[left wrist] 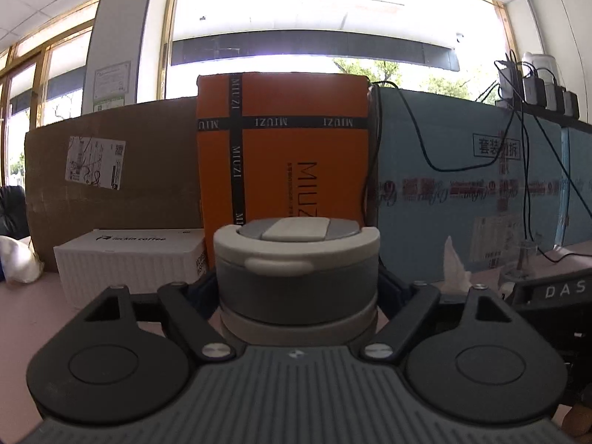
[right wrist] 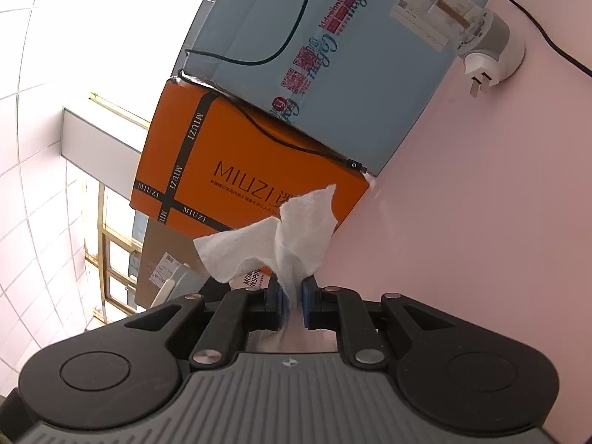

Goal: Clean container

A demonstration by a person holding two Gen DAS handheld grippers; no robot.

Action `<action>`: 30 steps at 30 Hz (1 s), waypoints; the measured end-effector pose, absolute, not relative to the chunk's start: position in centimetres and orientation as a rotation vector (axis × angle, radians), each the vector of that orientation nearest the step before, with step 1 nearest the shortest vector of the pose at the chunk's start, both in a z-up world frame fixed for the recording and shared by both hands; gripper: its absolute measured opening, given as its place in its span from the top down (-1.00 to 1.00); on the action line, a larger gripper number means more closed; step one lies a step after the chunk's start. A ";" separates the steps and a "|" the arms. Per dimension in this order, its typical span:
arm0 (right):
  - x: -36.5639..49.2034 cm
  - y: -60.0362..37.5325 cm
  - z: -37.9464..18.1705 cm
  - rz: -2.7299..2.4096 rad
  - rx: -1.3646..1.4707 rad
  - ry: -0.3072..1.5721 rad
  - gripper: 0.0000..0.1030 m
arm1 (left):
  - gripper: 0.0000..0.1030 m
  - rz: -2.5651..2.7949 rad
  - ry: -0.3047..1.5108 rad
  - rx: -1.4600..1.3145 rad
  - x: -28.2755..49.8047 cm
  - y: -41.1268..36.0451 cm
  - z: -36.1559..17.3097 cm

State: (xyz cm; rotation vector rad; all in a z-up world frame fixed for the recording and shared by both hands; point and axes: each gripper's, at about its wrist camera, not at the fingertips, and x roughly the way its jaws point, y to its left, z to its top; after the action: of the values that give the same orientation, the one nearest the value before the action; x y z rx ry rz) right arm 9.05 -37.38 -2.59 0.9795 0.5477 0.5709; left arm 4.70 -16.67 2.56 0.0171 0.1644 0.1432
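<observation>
In the left wrist view my left gripper [left wrist: 298,288] is shut on a grey container [left wrist: 296,277] with a pale lid and flip tab, held upright between the fingers. In the right wrist view my right gripper [right wrist: 290,299] is shut on a crumpled white tissue [right wrist: 281,236], which sticks out past the blue pads. The right view is rolled sideways. The tissue also shows at the right of the left view [left wrist: 455,270], beside the container and apart from it. A pale rounded edge at the left of the right view [right wrist: 174,281] may be the container.
An orange MIUZI box [left wrist: 292,148], a brown carton [left wrist: 111,185] and a pale blue carton [left wrist: 462,185] stand behind on the pink table [right wrist: 481,203]. A white coffee box [left wrist: 129,259] lies at the left. A clear and grey device [right wrist: 484,48] and black cables sit at the right.
</observation>
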 end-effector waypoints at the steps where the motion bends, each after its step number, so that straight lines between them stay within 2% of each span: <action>1: 9.2 -37.3 -2.7 0.571 0.975 0.546 0.78 | -0.55 0.133 0.166 0.014 4.6 -16.5 2.6; 11: 8.9 -37.2 -2.6 0.587 0.973 0.537 0.78 | -0.54 -0.081 0.217 -0.028 4.0 -12.5 3.5; 23: 8.5 -37.1 -2.6 0.586 0.976 0.531 0.78 | -0.54 -0.431 0.340 0.077 6.8 -9.4 5.1; 30: 8.5 -37.0 -2.6 0.589 0.967 0.534 0.78 | -0.55 -0.552 0.321 0.116 7.4 -8.5 4.8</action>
State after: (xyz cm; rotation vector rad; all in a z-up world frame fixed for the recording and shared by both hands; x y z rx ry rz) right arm 8.51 -36.99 -2.60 0.9667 0.5336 0.5889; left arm 7.38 -8.55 4.80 0.1160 0.3211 -0.5515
